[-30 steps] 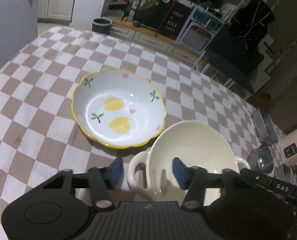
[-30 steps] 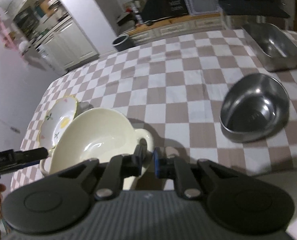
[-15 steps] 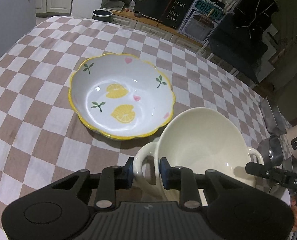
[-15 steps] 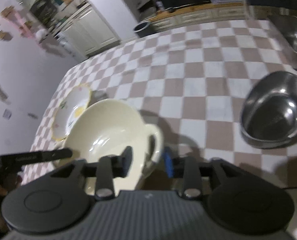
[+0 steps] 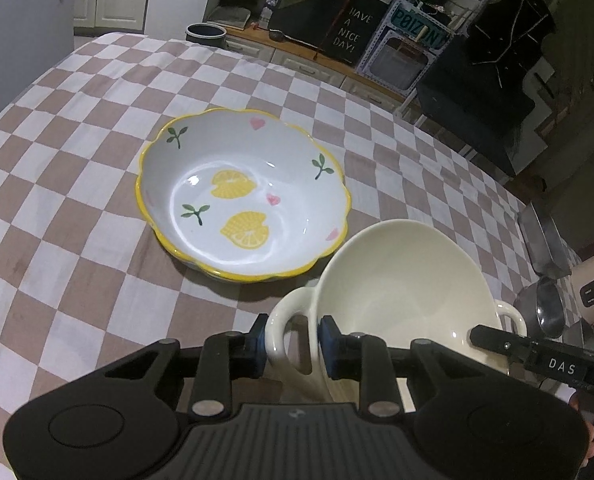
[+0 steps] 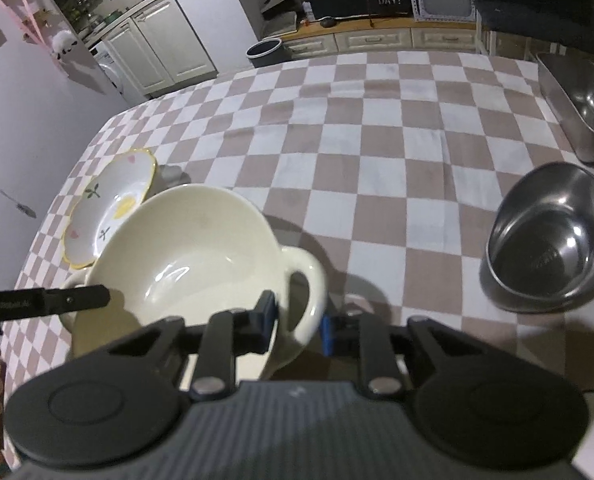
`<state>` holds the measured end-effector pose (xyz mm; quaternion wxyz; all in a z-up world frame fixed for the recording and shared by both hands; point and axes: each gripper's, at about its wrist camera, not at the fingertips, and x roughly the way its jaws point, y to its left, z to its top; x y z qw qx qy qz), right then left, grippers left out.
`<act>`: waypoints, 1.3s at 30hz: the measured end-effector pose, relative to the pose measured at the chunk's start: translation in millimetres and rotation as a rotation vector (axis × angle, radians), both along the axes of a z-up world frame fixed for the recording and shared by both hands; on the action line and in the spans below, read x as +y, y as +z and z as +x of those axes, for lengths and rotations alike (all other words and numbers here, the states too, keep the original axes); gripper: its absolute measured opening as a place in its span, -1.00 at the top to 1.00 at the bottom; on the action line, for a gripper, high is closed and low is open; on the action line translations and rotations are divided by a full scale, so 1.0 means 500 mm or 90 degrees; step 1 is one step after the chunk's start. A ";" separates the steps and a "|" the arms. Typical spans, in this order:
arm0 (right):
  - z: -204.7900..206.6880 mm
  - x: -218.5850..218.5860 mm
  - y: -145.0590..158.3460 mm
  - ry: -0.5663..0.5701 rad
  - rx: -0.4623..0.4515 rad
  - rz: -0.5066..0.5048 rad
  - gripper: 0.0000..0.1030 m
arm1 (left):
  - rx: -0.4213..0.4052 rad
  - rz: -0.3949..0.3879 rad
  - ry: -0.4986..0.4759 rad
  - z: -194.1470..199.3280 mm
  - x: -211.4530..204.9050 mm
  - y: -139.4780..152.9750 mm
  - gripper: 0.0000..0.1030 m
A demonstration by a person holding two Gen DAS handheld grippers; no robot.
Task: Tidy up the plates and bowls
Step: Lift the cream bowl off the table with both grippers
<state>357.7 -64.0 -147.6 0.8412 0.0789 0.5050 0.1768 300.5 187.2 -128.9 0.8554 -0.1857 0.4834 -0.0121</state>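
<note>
Our left gripper is clamped on the cream bowl by its left handle, the blue pads pressing the loop from both sides. Our right gripper has just been closing on the opposite handle, which now sits between its pads; they look pressed against the loop. So we have the bowl by both handles. It sits tilted, its mouth leaning toward the left gripper, and whether its base touches the checked cloth we cannot tell.

Just beyond the bowl, on the left side, lies the lemon plate, flat on the cloth, with a wavy yellow rim and painted lemons, hearts and leaves. The bowl's rim overlaps the plate's near edge in the left view; whether they touch we cannot tell.

On the right side, well apart from the bowl, a steel bowl stands on the cloth, and behind it a steel tray.
</note>
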 end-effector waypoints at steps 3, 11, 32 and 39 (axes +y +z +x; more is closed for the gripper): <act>-0.005 0.003 -0.003 0.002 -0.013 -0.005 0.47 | -0.007 0.005 -0.003 -0.003 -0.002 0.000 0.45; -0.022 -0.003 -0.007 0.011 -0.041 -0.010 0.48 | -0.032 0.017 -0.001 -0.012 -0.008 0.001 0.45; -0.125 -0.087 0.171 -0.021 -0.171 0.020 0.49 | -0.158 0.010 -0.011 -0.083 -0.069 0.177 0.47; -0.191 -0.149 0.211 -0.046 -0.183 0.016 0.48 | -0.182 0.004 -0.038 -0.127 -0.128 0.221 0.50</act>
